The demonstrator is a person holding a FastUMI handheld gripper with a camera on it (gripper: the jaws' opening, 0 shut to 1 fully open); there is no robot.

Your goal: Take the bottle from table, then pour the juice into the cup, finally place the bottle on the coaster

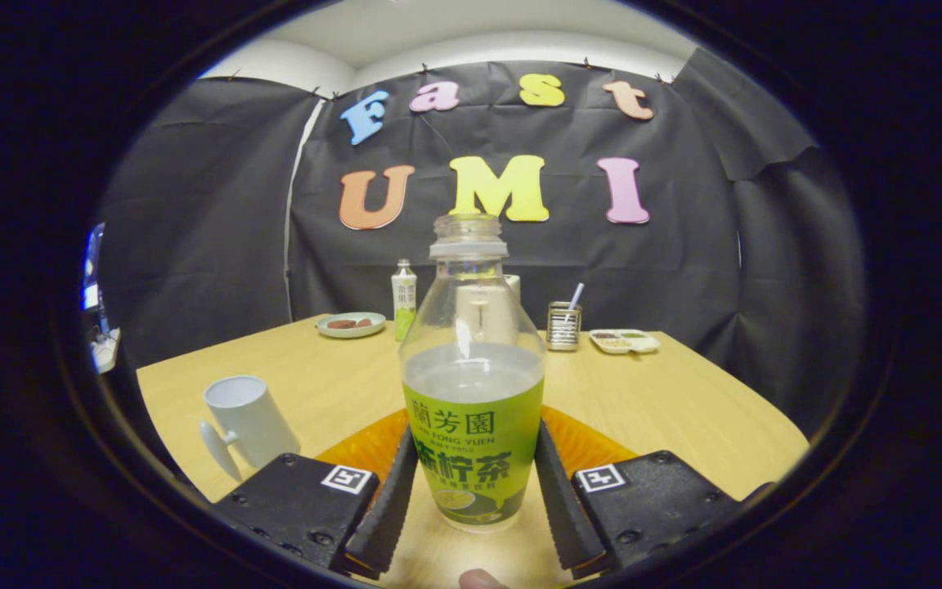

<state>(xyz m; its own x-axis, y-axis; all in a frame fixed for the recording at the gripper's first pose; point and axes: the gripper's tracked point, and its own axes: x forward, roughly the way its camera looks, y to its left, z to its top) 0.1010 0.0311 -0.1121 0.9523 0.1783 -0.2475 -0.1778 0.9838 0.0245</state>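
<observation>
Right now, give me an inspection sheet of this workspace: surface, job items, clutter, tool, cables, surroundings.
Surface: light wooden table, dry as far as seen.
Job's things: uncapped bottle with green label, upright between the fingers, part full; white cup to its left, handle toward the camera; orange coaster just behind the bottle.
Clutter: at the far edge, small plate, second small bottle, metal holder with a straw, divided dish.
Tool: tool with fingers close on both sides of the bottle; contact cannot be told.
Cables: nothing seen.
Surroundings: black cloth wall.
</observation>
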